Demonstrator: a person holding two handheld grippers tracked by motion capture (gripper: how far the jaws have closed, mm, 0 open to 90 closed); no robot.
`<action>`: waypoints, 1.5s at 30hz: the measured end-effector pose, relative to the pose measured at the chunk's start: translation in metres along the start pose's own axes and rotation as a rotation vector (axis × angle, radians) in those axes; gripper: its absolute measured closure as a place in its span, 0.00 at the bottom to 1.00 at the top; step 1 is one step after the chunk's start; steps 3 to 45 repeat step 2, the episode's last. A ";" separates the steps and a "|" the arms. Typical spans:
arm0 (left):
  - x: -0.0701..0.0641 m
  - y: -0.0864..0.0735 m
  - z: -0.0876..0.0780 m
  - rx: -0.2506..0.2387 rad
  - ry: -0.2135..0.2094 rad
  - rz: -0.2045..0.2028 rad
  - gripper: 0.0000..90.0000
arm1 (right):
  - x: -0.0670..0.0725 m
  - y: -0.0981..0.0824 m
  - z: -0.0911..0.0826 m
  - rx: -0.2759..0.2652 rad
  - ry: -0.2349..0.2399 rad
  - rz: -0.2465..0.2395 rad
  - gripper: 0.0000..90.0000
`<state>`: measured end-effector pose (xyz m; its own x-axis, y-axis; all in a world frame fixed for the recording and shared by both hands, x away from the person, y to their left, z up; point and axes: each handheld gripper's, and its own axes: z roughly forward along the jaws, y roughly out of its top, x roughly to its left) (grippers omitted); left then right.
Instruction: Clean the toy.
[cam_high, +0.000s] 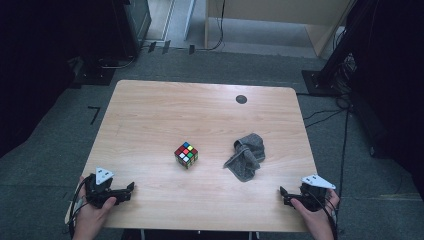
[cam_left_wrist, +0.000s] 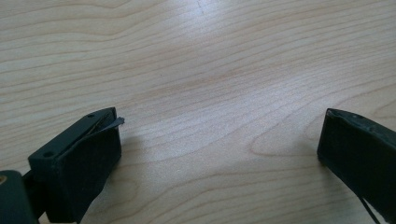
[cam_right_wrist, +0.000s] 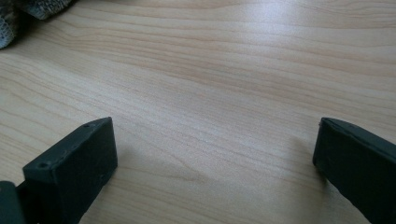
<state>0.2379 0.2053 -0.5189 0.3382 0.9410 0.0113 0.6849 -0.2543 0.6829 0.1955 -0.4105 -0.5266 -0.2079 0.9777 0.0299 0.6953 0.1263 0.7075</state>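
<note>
Both grippers rest at the near edge of the table (cam_high: 150, 110), jaws spread wide and holding nothing: left gripper (cam_high: 131, 189), right gripper (cam_high: 282, 195). The cube (cam_high: 186, 155) sits mid-table, the cloth (cam_high: 246, 156) just right of it. The right gripper is nearest the cloth; approach low and pinch a raised fold.

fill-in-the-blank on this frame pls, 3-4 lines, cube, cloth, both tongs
1. The left tongs are ____, with bare table between the jaws.
2. The grey cloth lies crumpled to the ____ of the puzzle cube in the high view.
3. The right tongs hold ____.
4. The dark round spot sits near the table's ____ edge.

Missing words: open; right; nothing; far
</note>
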 end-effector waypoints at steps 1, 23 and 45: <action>0.000 0.000 0.000 0.000 0.000 0.001 0.00 | 0.000 0.000 0.000 0.000 0.000 0.000 0.00; 0.000 0.000 0.000 0.000 0.000 0.001 0.00 | 0.000 0.000 0.000 0.000 0.000 0.000 0.00; 0.000 0.000 0.000 0.000 0.000 0.001 0.00 | 0.000 0.000 0.000 0.000 0.000 0.000 0.00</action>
